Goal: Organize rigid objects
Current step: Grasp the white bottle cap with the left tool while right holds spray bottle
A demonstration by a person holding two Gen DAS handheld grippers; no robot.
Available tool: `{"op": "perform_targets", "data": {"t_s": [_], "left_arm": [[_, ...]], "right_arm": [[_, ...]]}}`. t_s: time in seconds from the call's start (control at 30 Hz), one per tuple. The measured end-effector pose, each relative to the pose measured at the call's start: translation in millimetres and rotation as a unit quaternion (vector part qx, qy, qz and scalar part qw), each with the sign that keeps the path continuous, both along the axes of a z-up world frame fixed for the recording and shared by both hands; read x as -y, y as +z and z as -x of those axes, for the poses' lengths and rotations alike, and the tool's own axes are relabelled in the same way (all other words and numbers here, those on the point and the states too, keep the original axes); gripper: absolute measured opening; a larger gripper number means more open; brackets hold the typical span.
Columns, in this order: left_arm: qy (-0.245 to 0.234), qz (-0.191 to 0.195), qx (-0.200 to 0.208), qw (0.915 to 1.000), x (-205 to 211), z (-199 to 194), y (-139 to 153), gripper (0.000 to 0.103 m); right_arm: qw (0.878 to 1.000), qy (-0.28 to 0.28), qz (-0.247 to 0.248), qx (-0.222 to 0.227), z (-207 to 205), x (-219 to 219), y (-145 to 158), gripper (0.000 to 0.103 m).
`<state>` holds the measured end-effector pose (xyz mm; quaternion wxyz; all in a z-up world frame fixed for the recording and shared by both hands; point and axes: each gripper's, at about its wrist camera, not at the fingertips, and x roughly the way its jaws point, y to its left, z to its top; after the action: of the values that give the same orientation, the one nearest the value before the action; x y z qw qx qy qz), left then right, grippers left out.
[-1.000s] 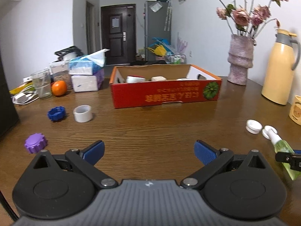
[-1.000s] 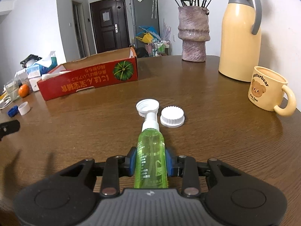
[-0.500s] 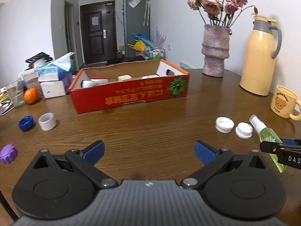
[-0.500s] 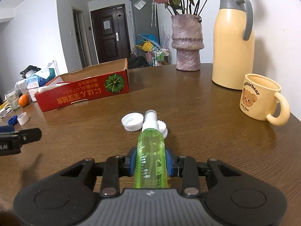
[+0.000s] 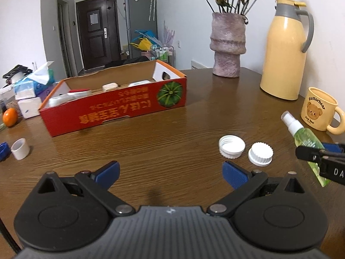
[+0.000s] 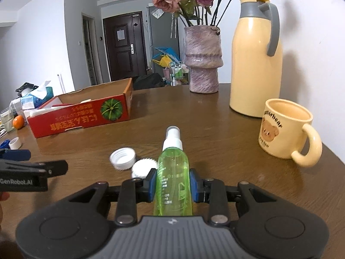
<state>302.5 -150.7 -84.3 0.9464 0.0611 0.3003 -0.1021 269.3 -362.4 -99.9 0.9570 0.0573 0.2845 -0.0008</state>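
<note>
My right gripper (image 6: 173, 183) is shut on a green spray bottle (image 6: 173, 172) with a white nozzle, held lifted and pointing forward; the same bottle (image 5: 306, 139) shows at the right edge of the left wrist view. Two white caps lie on the brown table: an upturned one (image 5: 231, 146) (image 6: 122, 158) and a ribbed one (image 5: 260, 153) (image 6: 142, 169). My left gripper (image 5: 170, 172) stands open above the table with nothing between its blue pads, just short and left of the caps. A red cardboard box (image 5: 116, 108) (image 6: 84, 118) holds several white items.
A yellow bear mug (image 6: 284, 129), a yellow thermos (image 6: 255, 64) and a vase of roses (image 6: 202, 62) stand at the right. At the left lie a white ring (image 5: 20, 149), a blue cap (image 5: 3, 150), an orange (image 5: 9, 117) and tissue packs (image 5: 30, 88).
My left gripper has swept right across the table, so the two white caps now lie just ahead of it. My right gripper has carried the bottle a little rightward, past the caps.
</note>
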Motion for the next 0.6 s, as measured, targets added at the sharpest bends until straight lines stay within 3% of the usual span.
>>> {"op": "perform_targets", "data": {"t_s": [0.6], "left_arm": [[-0.038, -0.027, -0.028, 0.9985, 59, -44, -25, 0.103]], "right_arm": [[1.000, 0.008, 0.015, 0.004, -45, 32, -2, 0.030]]}}
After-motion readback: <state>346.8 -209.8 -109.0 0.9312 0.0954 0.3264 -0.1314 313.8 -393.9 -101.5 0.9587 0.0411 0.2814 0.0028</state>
